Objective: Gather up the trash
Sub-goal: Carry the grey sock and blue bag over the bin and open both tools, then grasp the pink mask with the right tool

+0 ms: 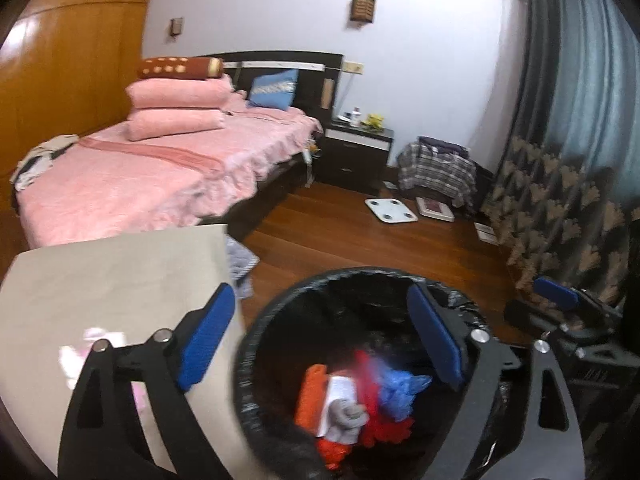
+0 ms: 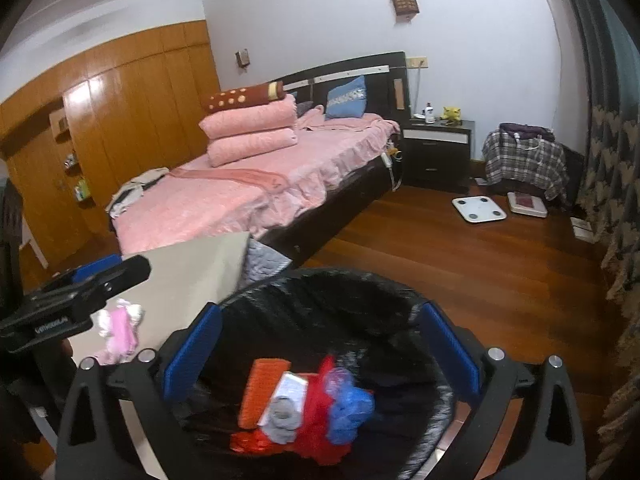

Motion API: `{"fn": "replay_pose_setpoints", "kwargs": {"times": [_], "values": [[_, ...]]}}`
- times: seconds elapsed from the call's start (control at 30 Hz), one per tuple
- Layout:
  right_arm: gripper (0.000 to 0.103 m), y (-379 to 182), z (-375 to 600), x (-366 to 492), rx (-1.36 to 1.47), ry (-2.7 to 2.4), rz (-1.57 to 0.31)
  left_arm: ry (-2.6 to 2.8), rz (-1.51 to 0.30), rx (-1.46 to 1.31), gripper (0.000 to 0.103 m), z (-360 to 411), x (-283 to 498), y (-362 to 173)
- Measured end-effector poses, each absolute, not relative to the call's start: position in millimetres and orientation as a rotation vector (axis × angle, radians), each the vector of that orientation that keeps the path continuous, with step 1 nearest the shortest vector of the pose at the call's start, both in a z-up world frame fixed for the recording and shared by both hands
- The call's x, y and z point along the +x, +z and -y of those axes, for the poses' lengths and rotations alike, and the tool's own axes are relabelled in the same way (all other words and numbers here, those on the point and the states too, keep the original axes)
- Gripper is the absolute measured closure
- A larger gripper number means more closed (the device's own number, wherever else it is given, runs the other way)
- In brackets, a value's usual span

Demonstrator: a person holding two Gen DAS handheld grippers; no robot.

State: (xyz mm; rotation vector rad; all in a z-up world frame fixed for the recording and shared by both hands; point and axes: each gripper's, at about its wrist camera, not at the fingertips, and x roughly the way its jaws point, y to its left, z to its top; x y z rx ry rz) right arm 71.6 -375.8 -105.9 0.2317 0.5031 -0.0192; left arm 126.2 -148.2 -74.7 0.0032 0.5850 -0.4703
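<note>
A black bin with a black liner [image 1: 280,308] [image 2: 320,280] stands on the floor below both grippers. It holds an orange pack [image 1: 312,396] [image 2: 262,392], a white card, a grey lump, red wrapping and a blue bag [image 1: 400,392] [image 2: 350,404]. My left gripper [image 1: 320,344] is open and empty, hovering over the bin's left rim. My right gripper [image 2: 320,352] is open and empty above the bin; it also shows in the left wrist view [image 1: 560,300]. A pink and white crumpled item [image 2: 120,328] [image 1: 100,344] lies on the beige table [image 1: 120,280] [image 2: 192,272].
A bed with pink covers [image 2: 248,196] stands beyond the table. A dark nightstand [image 2: 436,148], a white scale [image 2: 478,208], a second scale, a clothes-covered chair [image 2: 524,156] and patterned curtains [image 2: 612,200] line the far side of the wooden floor [image 2: 460,264].
</note>
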Motion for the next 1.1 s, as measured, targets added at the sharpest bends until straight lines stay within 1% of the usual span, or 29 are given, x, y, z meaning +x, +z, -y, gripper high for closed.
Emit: {"fn": "replay_pose_setpoints", "kwargs": {"times": [0.27, 0.53, 0.87, 1.1], "values": [[0.006, -94, 319, 82, 0.201, 0.097, -0.486, -0.3, -0.563, -0.013, 0.013, 68, 108, -61], [0.006, -103, 242, 104, 0.155, 0.238, -0.519, -0.126, -0.571, -0.007, 0.013, -12, 94, -68], [0.007, -136, 148, 150, 0.112, 0.365, -0.589, 0.019, -0.61, -0.05, 0.013, -90, 106, -95], [0.013, -166, 98, 182, 0.068, 0.409, -0.658, 0.056, -0.649, -0.066, 0.013, -120, 127, -117]]}}
